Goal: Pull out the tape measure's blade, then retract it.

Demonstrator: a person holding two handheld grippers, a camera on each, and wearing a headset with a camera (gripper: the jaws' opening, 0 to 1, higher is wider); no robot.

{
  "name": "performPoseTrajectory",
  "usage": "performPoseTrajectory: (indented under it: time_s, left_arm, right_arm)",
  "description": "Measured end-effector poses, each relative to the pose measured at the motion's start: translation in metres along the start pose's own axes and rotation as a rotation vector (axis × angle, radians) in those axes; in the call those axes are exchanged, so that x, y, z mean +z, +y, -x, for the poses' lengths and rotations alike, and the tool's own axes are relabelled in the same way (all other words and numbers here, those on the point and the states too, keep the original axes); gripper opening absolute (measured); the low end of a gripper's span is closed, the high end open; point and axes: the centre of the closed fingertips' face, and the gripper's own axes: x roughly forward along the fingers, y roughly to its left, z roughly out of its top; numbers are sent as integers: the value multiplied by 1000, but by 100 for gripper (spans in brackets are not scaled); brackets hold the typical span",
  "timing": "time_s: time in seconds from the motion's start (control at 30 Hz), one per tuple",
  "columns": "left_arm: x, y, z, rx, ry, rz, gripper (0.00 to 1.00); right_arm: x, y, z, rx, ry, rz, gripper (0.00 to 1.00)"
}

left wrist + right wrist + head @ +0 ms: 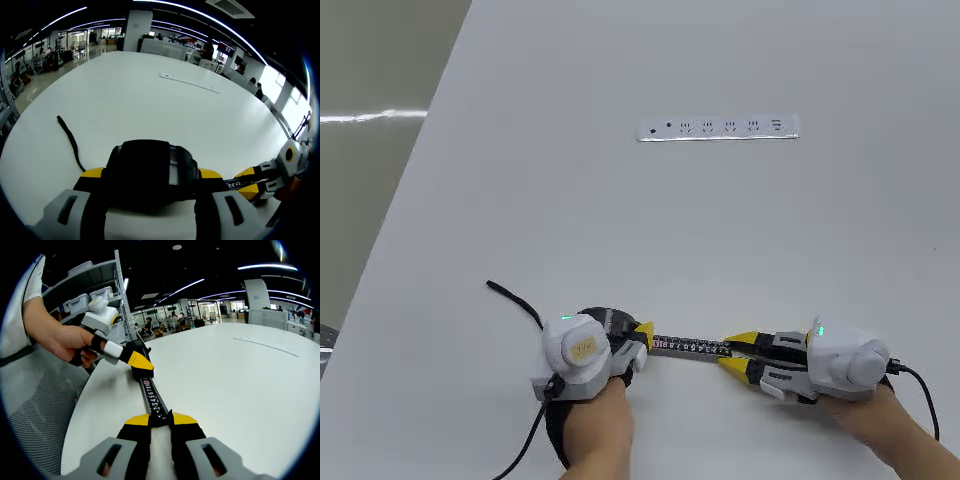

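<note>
A black tape measure case (150,172) sits clamped between the yellow-tipped jaws of my left gripper (638,345), low on the white table. Its blade (690,347) runs a short way rightward, marked with numbers. The blade's end is pinched in my right gripper (738,352), whose jaws are shut on it. In the right gripper view the blade (154,400) stretches from my own jaws away to the left gripper (131,357) and the hand holding it. The case's black wrist strap (515,300) trails off to the left on the table.
A white power strip (718,128) lies flat further back on the white table (620,200). The table's left edge (415,160) drops to a greenish floor. Cables hang from both grippers toward me.
</note>
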Motion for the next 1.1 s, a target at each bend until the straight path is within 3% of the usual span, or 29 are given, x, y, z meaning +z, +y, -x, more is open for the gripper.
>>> performPoseTrajectory:
  time_s: [1.1]
  left_arm:
    - [0, -1, 0, -2, 6, 14, 70]
  right_arm:
    - [10, 10, -33, 32, -5, 10, 14]
